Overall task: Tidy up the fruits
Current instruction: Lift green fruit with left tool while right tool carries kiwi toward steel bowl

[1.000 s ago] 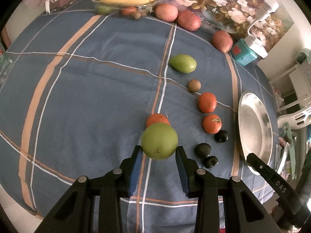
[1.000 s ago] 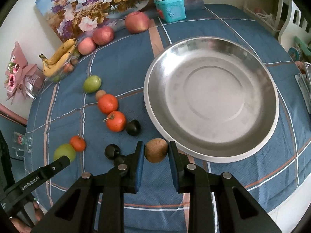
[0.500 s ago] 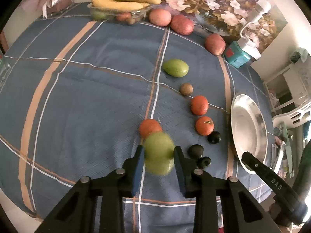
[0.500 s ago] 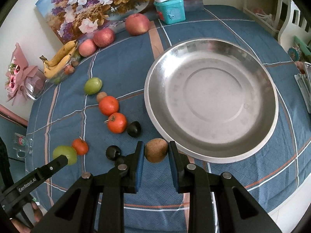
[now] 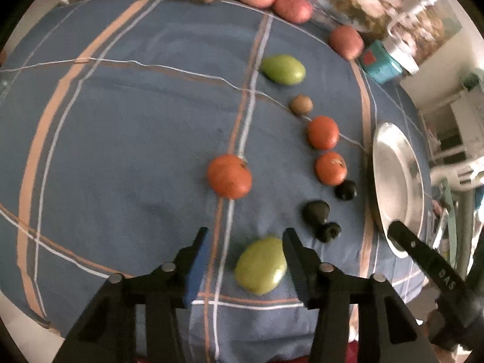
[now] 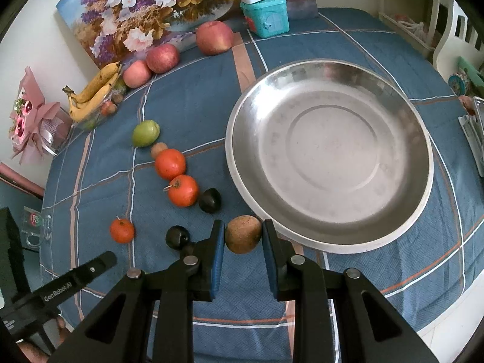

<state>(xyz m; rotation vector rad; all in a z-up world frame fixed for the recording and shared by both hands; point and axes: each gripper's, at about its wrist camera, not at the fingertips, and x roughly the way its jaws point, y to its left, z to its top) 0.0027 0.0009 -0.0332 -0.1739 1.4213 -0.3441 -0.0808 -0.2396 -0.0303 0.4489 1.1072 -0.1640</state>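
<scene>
My left gripper (image 5: 243, 237) is open. A green fruit (image 5: 261, 264) lies on the blue tablecloth (image 5: 121, 139) between its fingers, close to the right finger. An orange fruit (image 5: 229, 176) sits just ahead. My right gripper (image 6: 243, 231) is shut on a brown kiwi-like fruit (image 6: 243, 233), held at the near rim of the steel plate (image 6: 329, 157). A curved row of fruits runs from a second green fruit (image 6: 145, 133) through a small brown fruit (image 6: 158, 149), two orange fruits (image 6: 170, 164) and dark plums (image 6: 210, 200).
Three red apples (image 6: 214, 37), bananas in a clear tray (image 6: 93, 90), a teal box (image 6: 266, 15) and a flower painting (image 6: 145, 9) line the table's far side. A pink bouquet (image 6: 30, 121) stands at the left. A white chair (image 6: 453, 36) is beyond the plate.
My left gripper opened and let go of the green fruit, which now lies on the cloth near the table's front edge. My right gripper stayed shut on the brown fruit.
</scene>
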